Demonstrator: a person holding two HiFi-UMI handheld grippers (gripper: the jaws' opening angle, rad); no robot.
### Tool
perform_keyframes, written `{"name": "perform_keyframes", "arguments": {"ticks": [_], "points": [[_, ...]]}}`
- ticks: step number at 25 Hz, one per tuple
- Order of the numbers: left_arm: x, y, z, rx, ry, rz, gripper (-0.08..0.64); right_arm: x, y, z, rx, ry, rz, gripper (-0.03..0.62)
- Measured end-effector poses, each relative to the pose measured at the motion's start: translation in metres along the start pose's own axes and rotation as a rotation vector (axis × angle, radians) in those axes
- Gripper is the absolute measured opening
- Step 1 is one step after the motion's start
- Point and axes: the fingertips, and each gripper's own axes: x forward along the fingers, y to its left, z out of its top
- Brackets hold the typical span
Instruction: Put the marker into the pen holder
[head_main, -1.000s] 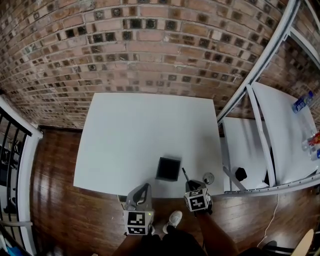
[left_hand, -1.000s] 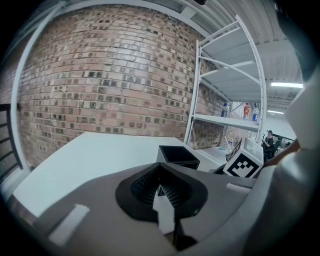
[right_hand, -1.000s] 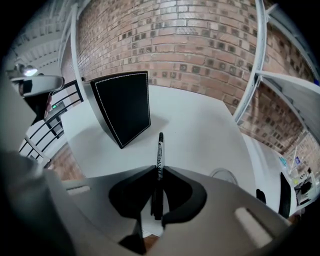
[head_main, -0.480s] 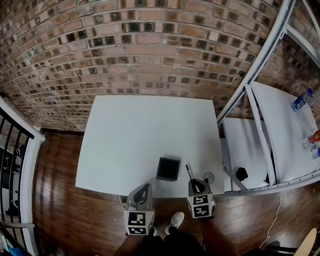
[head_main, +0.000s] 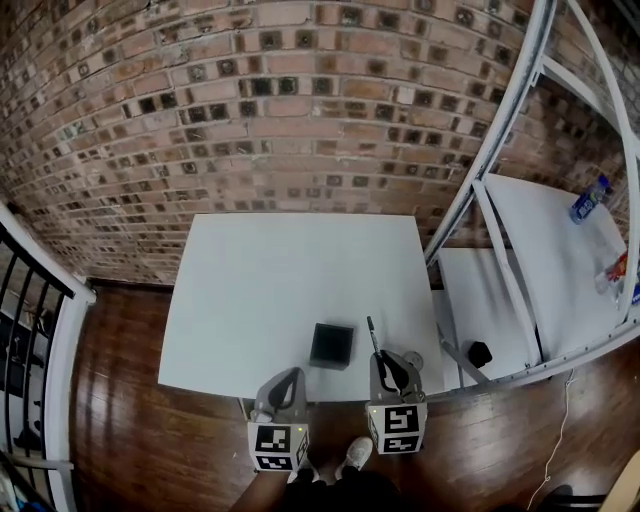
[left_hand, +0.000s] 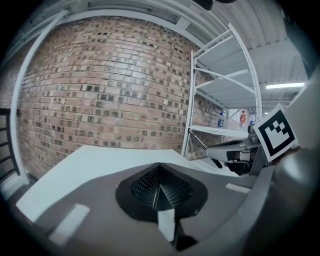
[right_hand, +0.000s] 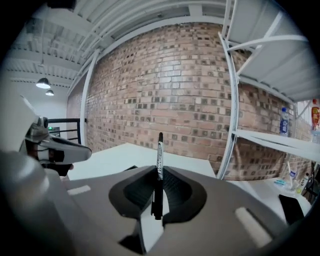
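- The right tool (head_main: 385, 364) is pinching the marker (head_main: 373, 338) near its rear end, so most of the barrel sticks out past the jaws. With so little of it clamped, the marker could swivel in the grip if its free end bumps anything.
- The pen holder (head_main: 331, 346) stands on the bench (head_main: 280, 260), close to the front edge and just left of the marker. The marker hangs above the bench beside the holder, not over its opening. It points forward rather than down, so it has to be tipped upright first. If it goes in at a slant, the tip will likely strike the rim or slide off the outer wall.
- The holder looks small and light, and nothing steadies it. A push from the marker or the jaws could shove it, tip it over, or send it off the near edge.
- The left tool (head_main: 290, 380) sits with its jaws pressed together and empty, just short of the bench edge. It gives no support, and swinging it in late could knock the holder.
- A small round thing (head_main: 414, 357) lies just right of the right tool, and a wide turn of the wrist might sweep it away.
- If the marker is let go too high, it could bounce out.
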Motion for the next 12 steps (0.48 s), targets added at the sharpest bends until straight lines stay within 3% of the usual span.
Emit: {"name": "perform_keyframes", "arguments": {"ticks": [9, 12], "points": [[-0.019, 0.003, 0.032, 0.05, -0.086, 0.022, 0.014, -0.015, 0.018, 0.042, 0.007, -0.138, 0.008, 0.044], [-0.024, 0.003, 0.037, 0.031, -0.114, 0.001, 0.015, -0.015, 0.025, 0.047, 0.006, -0.151, 0.015, 0.044]]}}
